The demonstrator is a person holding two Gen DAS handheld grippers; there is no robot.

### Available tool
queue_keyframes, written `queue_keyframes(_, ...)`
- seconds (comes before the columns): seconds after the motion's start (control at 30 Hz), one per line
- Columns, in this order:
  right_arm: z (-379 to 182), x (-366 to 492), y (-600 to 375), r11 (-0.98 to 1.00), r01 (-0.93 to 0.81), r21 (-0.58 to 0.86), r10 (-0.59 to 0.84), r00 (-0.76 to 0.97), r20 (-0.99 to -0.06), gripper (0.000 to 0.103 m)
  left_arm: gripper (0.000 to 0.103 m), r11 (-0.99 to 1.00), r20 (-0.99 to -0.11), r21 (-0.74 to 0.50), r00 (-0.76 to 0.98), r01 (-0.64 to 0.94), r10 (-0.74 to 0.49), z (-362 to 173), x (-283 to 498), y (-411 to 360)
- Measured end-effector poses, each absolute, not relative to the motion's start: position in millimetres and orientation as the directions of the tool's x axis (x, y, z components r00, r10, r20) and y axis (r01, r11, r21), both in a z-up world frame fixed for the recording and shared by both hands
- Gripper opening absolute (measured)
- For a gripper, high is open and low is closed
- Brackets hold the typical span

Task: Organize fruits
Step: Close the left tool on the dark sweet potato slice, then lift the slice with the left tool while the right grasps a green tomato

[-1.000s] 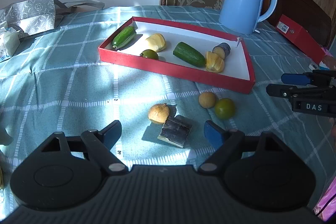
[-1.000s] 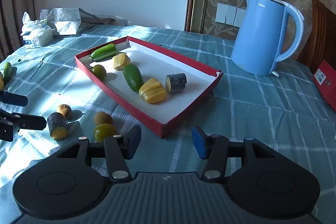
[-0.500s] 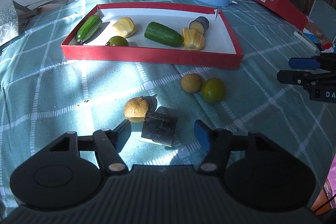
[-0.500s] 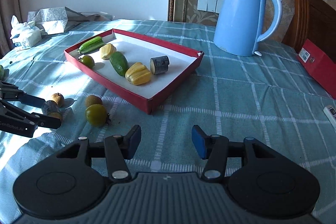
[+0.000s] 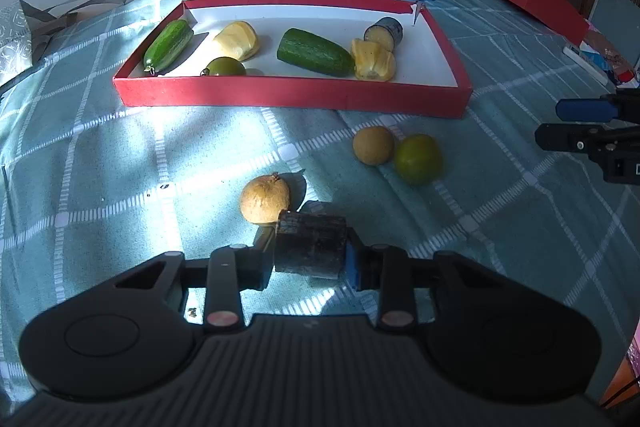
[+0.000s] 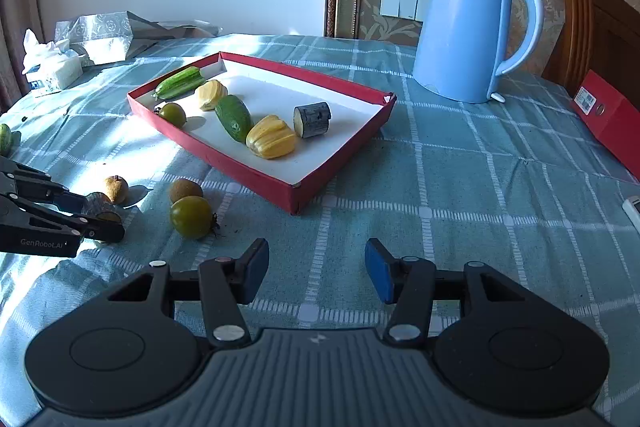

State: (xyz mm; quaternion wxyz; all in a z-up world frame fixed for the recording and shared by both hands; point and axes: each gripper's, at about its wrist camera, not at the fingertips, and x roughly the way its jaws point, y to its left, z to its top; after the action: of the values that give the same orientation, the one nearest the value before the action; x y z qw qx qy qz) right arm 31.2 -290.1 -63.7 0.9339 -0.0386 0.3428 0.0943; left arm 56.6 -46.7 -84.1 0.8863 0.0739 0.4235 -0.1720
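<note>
The left claw (image 5: 310,259) has just been closing and now grips the dark cane piece (image 5: 311,247) near the tray (image 5: 292,95); the right claw (image 6: 316,273) hangs released.

Open cloth (image 6: 460,195) right of the tray (image 6: 340,163) — kettle (image 6: 464,35) behind.

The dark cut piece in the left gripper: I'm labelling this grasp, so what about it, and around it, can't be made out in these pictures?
- Dark cut piece, left wrist view: its underside and near end are hidden by the left gripper, whose jaws have just been closing on it.
- Right wrist view: the gripper's fingers cover most of it.
- Small green thing, right wrist view: cut off by the picture's left edge.
</note>
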Motion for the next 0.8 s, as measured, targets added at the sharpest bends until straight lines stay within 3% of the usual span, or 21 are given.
queue_keyframes(0.5,-61,44,-234,0.908,-0.419,-0.028,0.304,0.701,-0.645,0.052,0.031,0.969,-0.743,-0.069,0.636,0.238,-0.209,-59,35,-14)
queue_keyframes(0.8,-65,54,-218,0.886,-0.463,-0.028,0.336,0.682,-0.649,0.052,0.031,0.982,-0.724,-0.095,0.666,0.161,-0.179,-45,22,4)
